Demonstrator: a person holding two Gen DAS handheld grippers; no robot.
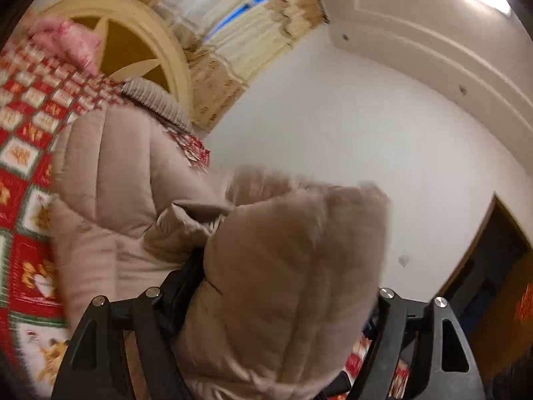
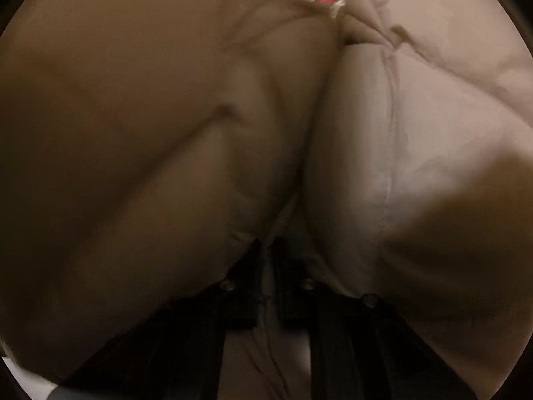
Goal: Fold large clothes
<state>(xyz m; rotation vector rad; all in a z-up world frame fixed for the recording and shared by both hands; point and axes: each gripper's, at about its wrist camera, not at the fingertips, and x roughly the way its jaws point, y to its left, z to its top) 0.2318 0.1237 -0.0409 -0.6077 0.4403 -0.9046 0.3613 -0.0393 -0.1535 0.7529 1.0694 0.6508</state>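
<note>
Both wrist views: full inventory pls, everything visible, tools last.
puffer jacket: 1, beige, lying on the bed, a bunched fold lifted in front of the left camera; fills the right view
ribbed collar: 1, grey, at the jacket's far end
quilt: 1, red and white patchwork, under the jacket
pillow: 1, pink, by the headboard
headboard: 1, cream and mustard, arched
curtain: 1, cream and gold, over the window
wall: white, beyond the bed
doorway: 1, dark, right
left tool: black, fingers spread, jacket fold bulging between
right tool: black, shut on jacket fabric
</note>
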